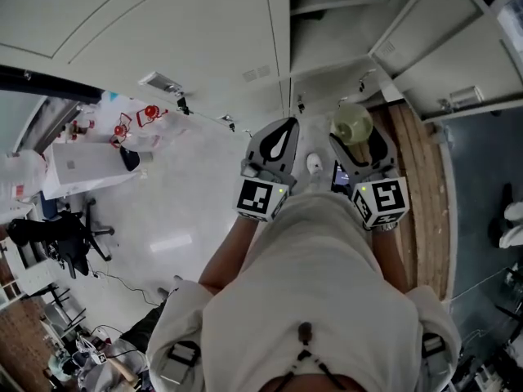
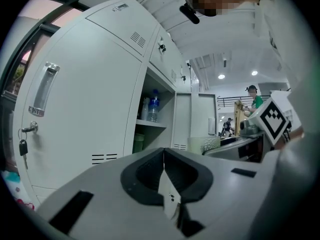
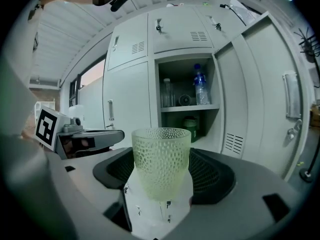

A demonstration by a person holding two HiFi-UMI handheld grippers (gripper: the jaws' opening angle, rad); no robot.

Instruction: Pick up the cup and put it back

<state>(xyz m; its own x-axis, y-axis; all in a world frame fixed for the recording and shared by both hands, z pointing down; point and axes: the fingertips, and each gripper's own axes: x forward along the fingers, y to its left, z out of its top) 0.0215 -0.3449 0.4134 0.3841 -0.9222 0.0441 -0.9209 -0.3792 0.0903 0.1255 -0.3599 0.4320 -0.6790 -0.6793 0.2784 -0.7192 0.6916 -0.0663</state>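
Right gripper view is showing the right tool [image 3: 162, 176] clamping the cup [image 3: 161, 151], likely light, stiff and slippery, low down, while the left tool [image 2: 164, 171] is sitting closed, empty.

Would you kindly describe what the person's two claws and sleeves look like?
The left claw and the right claw both have smooth grey shells with a black textured lining on the inner faces of the jaws. Each carries a white marker cube printed with black squares. The person wears an off-white short-sleeved top.
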